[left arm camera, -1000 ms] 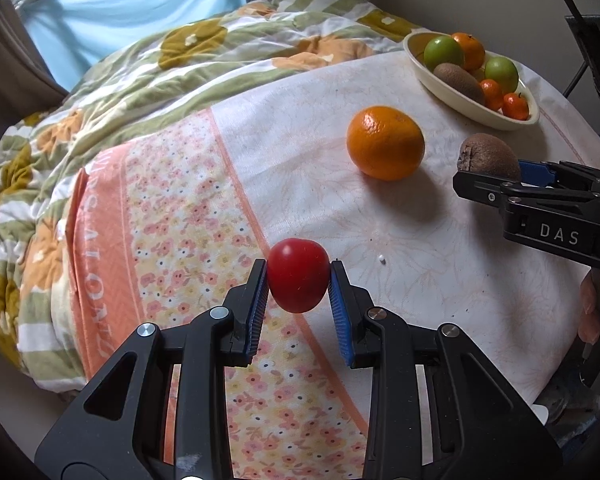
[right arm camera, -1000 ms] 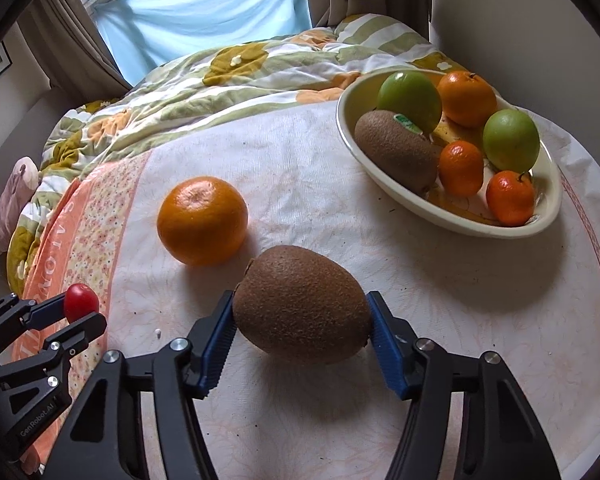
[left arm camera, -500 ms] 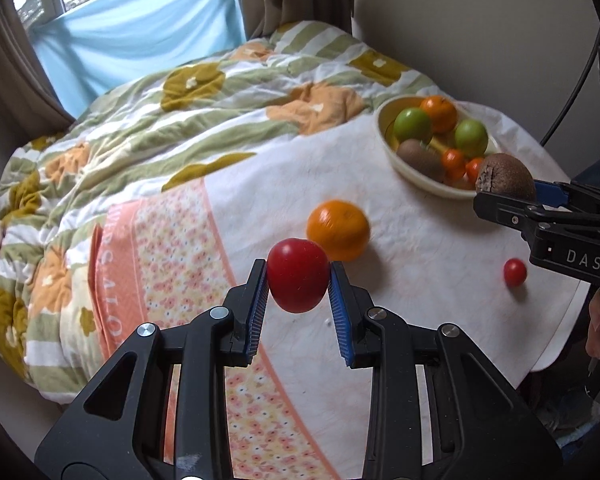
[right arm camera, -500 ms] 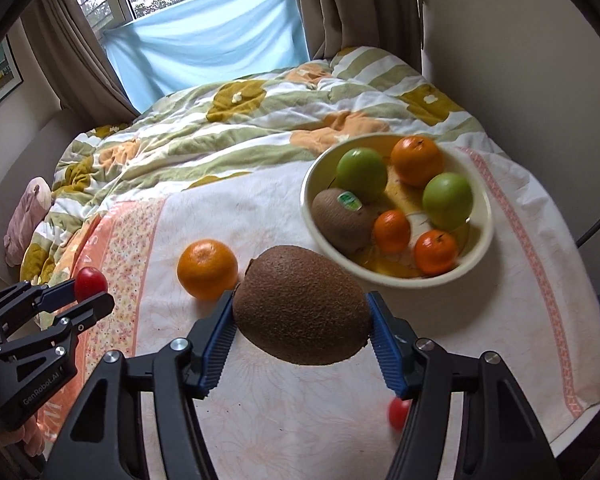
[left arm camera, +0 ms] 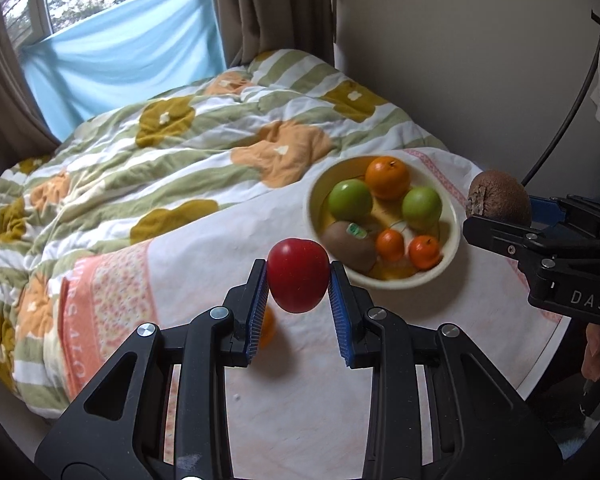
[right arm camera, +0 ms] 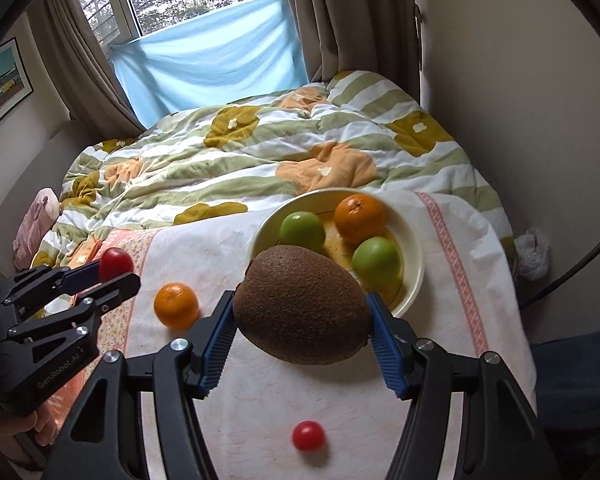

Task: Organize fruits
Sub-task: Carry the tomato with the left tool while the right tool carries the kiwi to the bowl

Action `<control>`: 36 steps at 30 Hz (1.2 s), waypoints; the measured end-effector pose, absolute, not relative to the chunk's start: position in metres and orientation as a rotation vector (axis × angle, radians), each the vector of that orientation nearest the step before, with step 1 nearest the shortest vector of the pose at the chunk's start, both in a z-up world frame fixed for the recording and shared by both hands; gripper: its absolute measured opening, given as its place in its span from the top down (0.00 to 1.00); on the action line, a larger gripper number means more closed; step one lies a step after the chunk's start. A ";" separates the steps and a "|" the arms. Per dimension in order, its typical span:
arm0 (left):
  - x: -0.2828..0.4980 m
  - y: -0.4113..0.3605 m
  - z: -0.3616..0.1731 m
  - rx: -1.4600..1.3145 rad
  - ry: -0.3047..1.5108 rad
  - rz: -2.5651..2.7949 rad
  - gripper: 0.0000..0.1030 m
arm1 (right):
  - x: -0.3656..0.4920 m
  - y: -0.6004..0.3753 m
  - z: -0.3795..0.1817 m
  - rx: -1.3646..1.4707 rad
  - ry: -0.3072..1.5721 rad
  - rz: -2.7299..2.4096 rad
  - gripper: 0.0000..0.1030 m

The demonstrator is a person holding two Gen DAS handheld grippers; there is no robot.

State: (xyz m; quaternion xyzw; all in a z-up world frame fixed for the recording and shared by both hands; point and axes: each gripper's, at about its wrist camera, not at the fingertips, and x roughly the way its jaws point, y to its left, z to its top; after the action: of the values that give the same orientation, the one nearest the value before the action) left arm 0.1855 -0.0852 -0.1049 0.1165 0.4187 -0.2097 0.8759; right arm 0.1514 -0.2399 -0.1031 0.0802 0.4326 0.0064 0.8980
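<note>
We are holding the left hand-held gripper [left arm camera: 298,286] above the cloth-covered surface [left arm camera: 300,380], its blue pads [left arm camera: 257,312] pinching a small red fruit [left arm camera: 298,276] clear of the cloth. In the right wrist view the same left hand-held gripper [right arm camera: 114,272] is showing at the left edge with the red fruit [right arm camera: 115,263] between its tips. We are holding the right hand-held gripper [right arm camera: 302,326] beside it, jaws part-way spread and pressing on both ends of a brown kiwi [right arm camera: 302,312], which is lying crosswise between the blue pads [right arm camera: 386,352]. From the left wrist view this kiwi [left arm camera: 498,198] is hanging in the air to the right of the cream bowl [left arm camera: 448,264].

The bowl is sitting on the surface near the quilted bed [left arm camera: 160,152] and is containing two green apples [left arm camera: 350,200], a large orange [left arm camera: 387,178], a second kiwi [left arm camera: 348,246] bearing a sticker, and two small orange fruits [left arm camera: 424,252]. A loose orange [right arm camera: 176,306] is resting on the cloth to the left of the bowl, well apart from it; in the left wrist view it is mostly hidden behind the left jaw. A second small red fruit [right arm camera: 309,436] is lying on the cloth near the front edge, below the held kiwi. Fingers [right arm camera: 24,428] of the person's hand are showing under the left hand-held gripper.
</note>
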 end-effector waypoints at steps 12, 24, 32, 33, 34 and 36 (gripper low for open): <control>0.221 -0.173 -0.149 0.265 0.927 -0.448 0.67 | 0.178 -0.315 -0.113 0.157 0.910 0.023 0.42; 0.244 -0.218 -0.185 0.320 0.974 -0.437 0.67 | 0.191 -0.353 -0.135 0.177 0.947 0.031 0.42; 0.236 -0.219 -0.178 0.343 0.920 -0.425 0.00 | 0.193 -0.362 -0.138 0.190 0.949 0.033 0.42; 0.235 -0.218 -0.176 0.349 0.921 -0.425 0.00 | 0.193 -0.362 -0.138 0.189 0.947 0.034 0.42; 0.234 -0.217 -0.174 0.355 0.922 -0.422 0.00 | 0.193 -0.362 -0.137 0.189 0.945 0.034 0.42; 0.231 -0.211 -0.171 0.351 0.920 -0.418 0.00 | 0.193 -0.362 -0.136 0.187 0.941 0.036 0.42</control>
State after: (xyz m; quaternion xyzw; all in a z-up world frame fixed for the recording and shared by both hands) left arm 0.2312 -0.2112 -0.1707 0.1671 0.4383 -0.1990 0.8605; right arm 0.1934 -0.3616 -0.1356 0.0899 0.4525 0.0173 0.8870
